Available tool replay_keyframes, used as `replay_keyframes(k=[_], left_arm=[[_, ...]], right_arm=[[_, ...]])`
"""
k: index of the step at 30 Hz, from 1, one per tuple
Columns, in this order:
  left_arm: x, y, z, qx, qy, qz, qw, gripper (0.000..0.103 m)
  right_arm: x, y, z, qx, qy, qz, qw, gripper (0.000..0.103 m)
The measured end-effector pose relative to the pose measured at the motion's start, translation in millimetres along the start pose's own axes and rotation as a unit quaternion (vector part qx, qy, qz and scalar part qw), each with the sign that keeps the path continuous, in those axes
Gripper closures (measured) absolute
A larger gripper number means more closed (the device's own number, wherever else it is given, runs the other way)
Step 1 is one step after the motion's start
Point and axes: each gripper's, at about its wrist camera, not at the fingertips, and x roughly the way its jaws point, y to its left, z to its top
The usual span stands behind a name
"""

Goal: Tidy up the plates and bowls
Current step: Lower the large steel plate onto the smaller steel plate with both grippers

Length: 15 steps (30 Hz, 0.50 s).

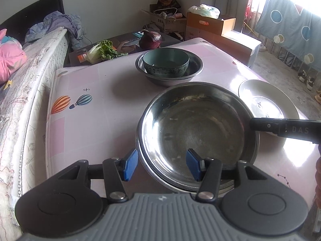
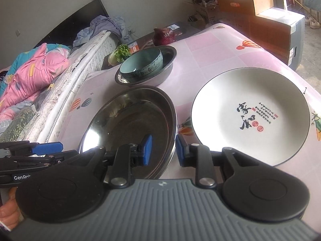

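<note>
While claws (image 1: 162,164) straddle its rim, steel plate (image 1: 200,124) rests.

Near steel pans (image 1: 192,132) stacked at the counter (image 1: 104,84) front edge. Plate (image 2: 250,114) just right of them, flat on counter. Behind them: ceramic bowl (image 1: 166,63) nested in a steel basin (image 1: 192,71). Bed (image 1: 26,76) along counter's left side. Cabbage (image 1: 102,51) and boxes (image 1: 208,24) beyond the far edge.

A home bedroom: bed (image 2: 60,64) with pink quilt (image 2: 36,70), cardboard boxes (image 2: 250,4) along the wall
</note>
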Motion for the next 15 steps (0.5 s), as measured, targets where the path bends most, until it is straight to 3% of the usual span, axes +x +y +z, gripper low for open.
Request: replay_keyframes(k=[10,15], left_arm=[[-6.5,12.5,-10.5,-0.016,0.004,0.007,0.9998,0.048],[-6.2,22.5,-15.0,-0.027,0.01,0.011,0.9995,0.048]], right_arm=[[8.3,9.3,-3.5,-0.011,0.012,0.008,1.0,0.072],[13.9,31.2,-10.9,-0.053,0.027,0.011,0.998,0.072]])
